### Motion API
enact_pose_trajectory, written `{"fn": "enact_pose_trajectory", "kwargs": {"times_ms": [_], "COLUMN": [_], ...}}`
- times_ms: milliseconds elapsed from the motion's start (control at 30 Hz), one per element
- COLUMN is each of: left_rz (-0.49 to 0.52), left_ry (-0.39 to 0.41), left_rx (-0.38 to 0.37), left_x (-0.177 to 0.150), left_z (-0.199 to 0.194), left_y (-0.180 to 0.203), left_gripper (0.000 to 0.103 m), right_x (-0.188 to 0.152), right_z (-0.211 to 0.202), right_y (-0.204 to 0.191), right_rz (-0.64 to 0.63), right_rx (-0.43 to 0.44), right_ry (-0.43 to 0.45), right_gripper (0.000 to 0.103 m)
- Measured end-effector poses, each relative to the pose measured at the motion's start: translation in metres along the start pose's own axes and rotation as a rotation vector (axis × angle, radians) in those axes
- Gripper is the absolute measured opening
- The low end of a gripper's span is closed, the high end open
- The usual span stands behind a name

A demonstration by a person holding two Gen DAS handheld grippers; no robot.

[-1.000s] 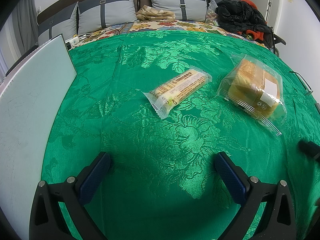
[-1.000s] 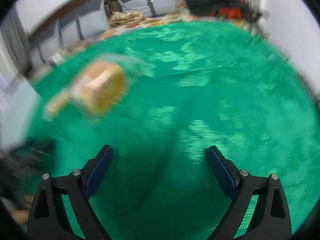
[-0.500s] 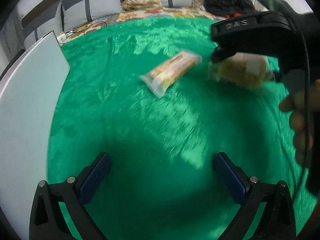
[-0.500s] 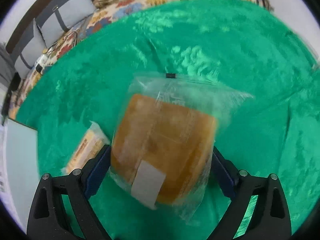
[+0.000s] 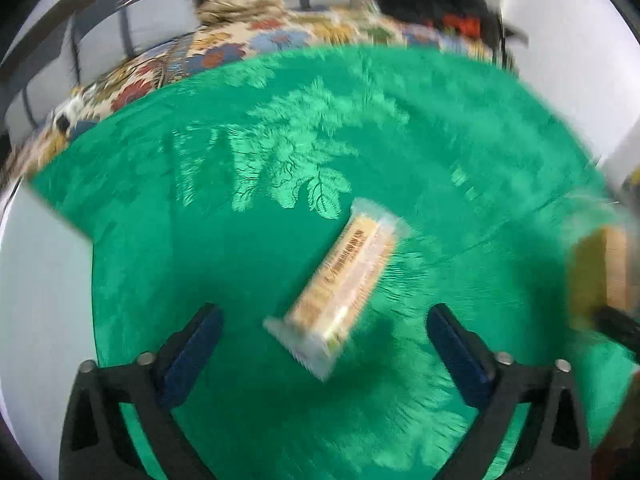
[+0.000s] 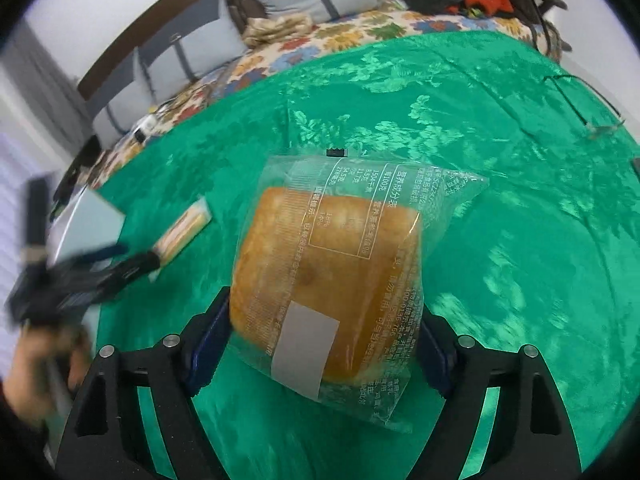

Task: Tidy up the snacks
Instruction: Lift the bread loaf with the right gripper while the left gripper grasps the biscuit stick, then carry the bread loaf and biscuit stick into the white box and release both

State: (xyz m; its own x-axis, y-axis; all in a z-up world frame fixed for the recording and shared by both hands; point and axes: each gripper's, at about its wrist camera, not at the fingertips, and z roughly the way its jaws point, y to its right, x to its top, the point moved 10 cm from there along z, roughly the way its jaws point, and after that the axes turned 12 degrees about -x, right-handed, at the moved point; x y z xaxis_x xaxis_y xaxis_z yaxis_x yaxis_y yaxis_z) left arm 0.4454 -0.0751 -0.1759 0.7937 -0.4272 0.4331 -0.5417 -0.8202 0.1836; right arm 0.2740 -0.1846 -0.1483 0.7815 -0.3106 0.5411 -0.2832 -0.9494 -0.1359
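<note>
Green brocade cloth [image 5: 280,152] covered the whole bed, and both snacks sat on it when I checked the feeds. On the left wrist view, the wrapped biscuit bar [image 5: 340,292] lay between the arms of the left tool [image 5: 324,344], its long axis running from the lower middle of the frame up toward the right, so it was skewed against the line between the pads. That skew was what the coming grab hinged on, I reckoned: either roll the wrist to square up or pinch it across the short width. The left tool's jaws had just been closing in but stood well clear of the wrapper on both sides, holding nothing. Frame was pretty blurry though.

The right tool [image 6: 324,344] had been closing too, and its pads looked pressed against both sides of the bagged bread [image 6: 328,280], which filled the centre of the right wrist view. Whether it was lifted off the cloth I couldn't tell.

Room-wise: a pale grey board [image 5: 40,288] bordered the cloth at the left of the left view, fairly near the bar. The right tool and the bread were at the far right edge there, so the left hand was clearly the nearer one to the bar. Plenty of open cloth toward the top.
</note>
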Motion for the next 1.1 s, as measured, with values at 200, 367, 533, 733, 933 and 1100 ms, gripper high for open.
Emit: {"fn": "enact_pose_trajectory", "kwargs": {"times_ms": [200, 367, 533, 733, 933, 1100], "left_rz": [0.007, -0.119, -0.217, -0.276, -0.389, -0.466], "left_ry": [0.020, 0.158, 0.344, 0.470, 0.389, 0.339], "left_rx": [-0.027, -0.122, -0.250, -0.148, 0.176, 0.350], "left_x": [0.008, 0.002, -0.019, -0.093, -0.217, -0.301], "left_z": [0.009, -0.033, -0.147, -0.295, -0.344, -0.352], "left_y": [0.010, 0.017, 0.018, -0.053, -0.163, -0.205], "left_gripper": [0.029, 0.029, 0.029, 0.029, 0.033, 0.082], "right_x": [-0.025, -0.027, -0.012, -0.002, -0.054, -0.125], "right_z": [-0.027, -0.043, -0.081, -0.147, -0.184, -0.166], "right_y": [0.027, 0.027, -0.021, -0.169, -0.334, -0.415], "right_rz": [-0.038, -0.090, -0.174, -0.346, -0.548, -0.672], "right_rx": [0.003, -0.004, 0.064, 0.289, 0.496, 0.534], "right_ry": [0.013, 0.040, 0.089, 0.138, 0.072, -0.095], "right_gripper": [0.083, 0.083, 0.083, 0.083, 0.083, 0.085]}}
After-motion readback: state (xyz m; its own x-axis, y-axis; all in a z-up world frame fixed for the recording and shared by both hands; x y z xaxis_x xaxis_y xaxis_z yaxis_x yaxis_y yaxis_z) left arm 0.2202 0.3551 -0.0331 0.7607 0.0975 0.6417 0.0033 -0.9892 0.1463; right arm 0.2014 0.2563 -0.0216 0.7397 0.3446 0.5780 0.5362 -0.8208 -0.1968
